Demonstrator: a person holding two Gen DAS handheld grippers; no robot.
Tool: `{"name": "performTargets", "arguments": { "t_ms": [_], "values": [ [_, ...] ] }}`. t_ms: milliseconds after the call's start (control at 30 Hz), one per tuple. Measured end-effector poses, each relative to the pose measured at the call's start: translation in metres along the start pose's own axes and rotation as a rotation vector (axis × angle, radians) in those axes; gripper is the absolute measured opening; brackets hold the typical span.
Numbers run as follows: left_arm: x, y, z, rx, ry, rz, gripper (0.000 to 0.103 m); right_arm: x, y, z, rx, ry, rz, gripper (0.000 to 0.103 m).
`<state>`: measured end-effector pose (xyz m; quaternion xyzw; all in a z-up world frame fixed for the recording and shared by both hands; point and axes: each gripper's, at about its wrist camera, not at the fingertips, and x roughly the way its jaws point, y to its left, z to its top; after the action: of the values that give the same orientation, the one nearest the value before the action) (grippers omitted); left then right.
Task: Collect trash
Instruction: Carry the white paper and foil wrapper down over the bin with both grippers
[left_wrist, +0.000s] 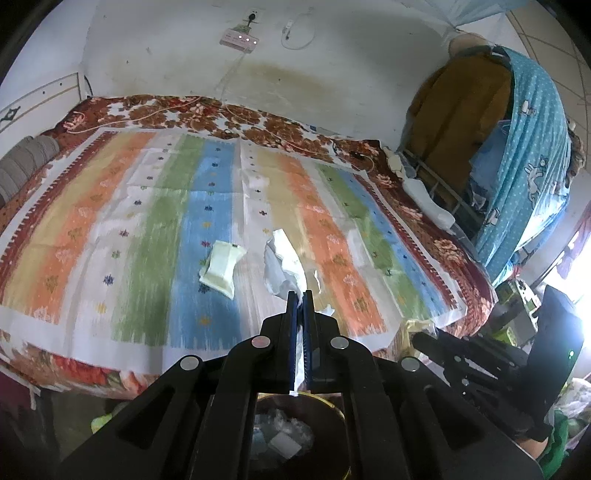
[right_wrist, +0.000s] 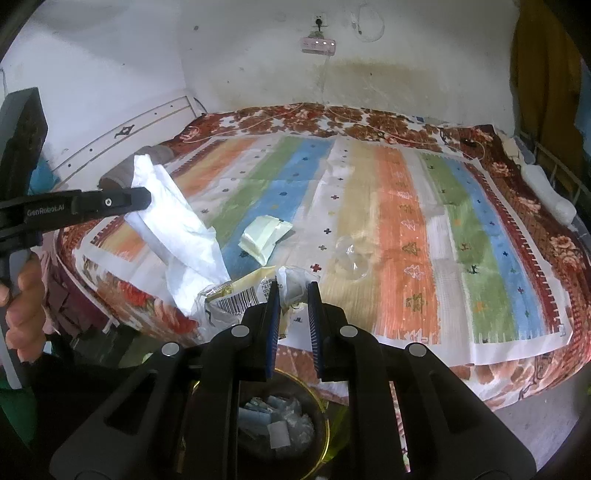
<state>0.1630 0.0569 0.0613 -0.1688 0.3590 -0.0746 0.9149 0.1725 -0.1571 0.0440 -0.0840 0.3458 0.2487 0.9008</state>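
Each claw is matte black with blue ribbed pads and round silver pivot pins. The left claw has white "GenRobot.AI" lettering along its side.

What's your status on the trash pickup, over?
Left hand-held gripper shut on white tissue. Right hand-held gripper shut on barcode wrapper. Bin below both. Pale packet left on bed.

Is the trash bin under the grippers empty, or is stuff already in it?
Not empty. The bin already holds crumpled clear plastic and paper scraps, seen between the gripper arms.
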Motion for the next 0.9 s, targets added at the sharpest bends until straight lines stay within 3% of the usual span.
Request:
{"name": "performTargets", "arguments": {
  "t_ms": [400,900],
  "values": [
    [-0.024,0.005,-0.048,-0.004,0.014,0.002,0.002,-0.014,0.022,-0.034,-0.052,0.018,0.006,0.013],
    [-0.026,-0.009,-0.096,0.020,0.066,-0.001,0.002,-0.018,0.031,-0.076,-0.056,0.070,0.002,0.013]
  ]
}}
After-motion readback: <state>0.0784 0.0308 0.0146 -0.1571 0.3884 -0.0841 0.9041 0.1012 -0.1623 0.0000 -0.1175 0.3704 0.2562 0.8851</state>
